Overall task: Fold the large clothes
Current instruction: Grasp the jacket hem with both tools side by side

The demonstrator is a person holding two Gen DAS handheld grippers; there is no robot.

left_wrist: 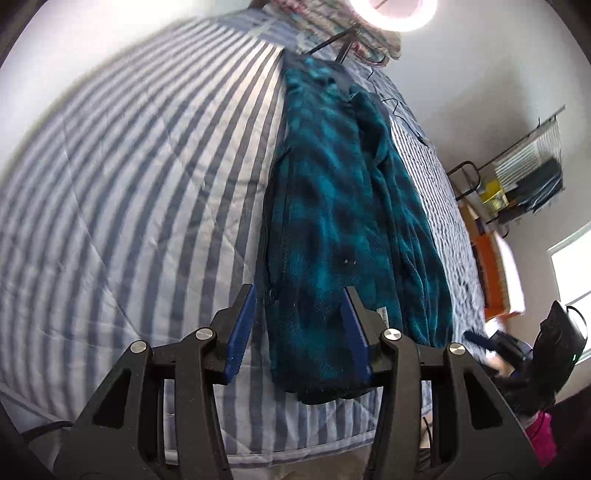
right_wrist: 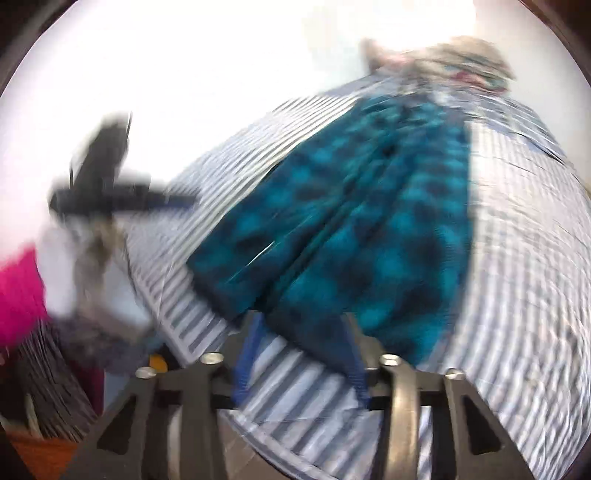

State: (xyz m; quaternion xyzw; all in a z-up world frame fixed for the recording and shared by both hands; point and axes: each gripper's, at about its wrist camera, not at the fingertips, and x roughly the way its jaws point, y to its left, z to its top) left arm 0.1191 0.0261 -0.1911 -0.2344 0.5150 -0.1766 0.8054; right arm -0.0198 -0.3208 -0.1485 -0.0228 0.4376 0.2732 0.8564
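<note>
Two hand-held grippers here, both pointing down at a teal fleece jacket lying lengthwise on a blue-and-white striped bed. Left hand-held gripper sits low in its frame, blue pads spread, with the jacket's near hem between them but not pinched. Right hand-held gripper is spread too, over the near hem in a pretty blurry frame. Pillows sit top centre.

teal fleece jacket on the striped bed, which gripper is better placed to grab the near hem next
Probably left. The left gripper is open with the jacket's near hem between its fingers; the right gripper is open too, but at a corner in a blurred view.
</note>
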